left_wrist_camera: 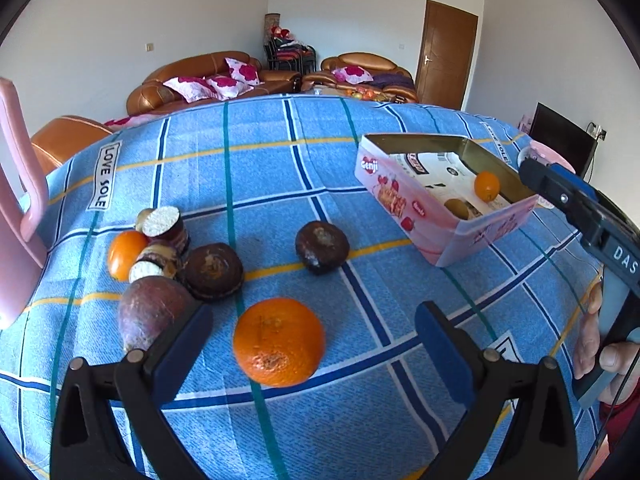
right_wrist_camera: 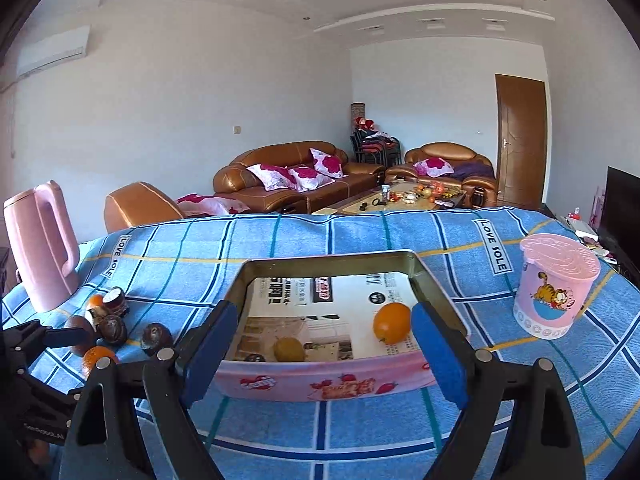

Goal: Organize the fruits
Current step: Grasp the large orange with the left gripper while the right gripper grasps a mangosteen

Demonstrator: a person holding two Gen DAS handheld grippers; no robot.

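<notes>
Your left hand-held gripper [left_wrist_camera: 316,344] is hanging wide open around the big orange [left_wrist_camera: 279,342], not touching. Keep it centered, squeeze softly, then carry it to the tin box [left_wrist_camera: 448,236] nearby.

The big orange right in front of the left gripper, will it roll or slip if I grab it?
The orange looks round and lies loose on the tablecloth, so a nudge would probably roll it. Its skin looks dimpled, so the padded fingers should likely hold it without slipping. It sits between the open left gripper, which looks wide enough.
</notes>
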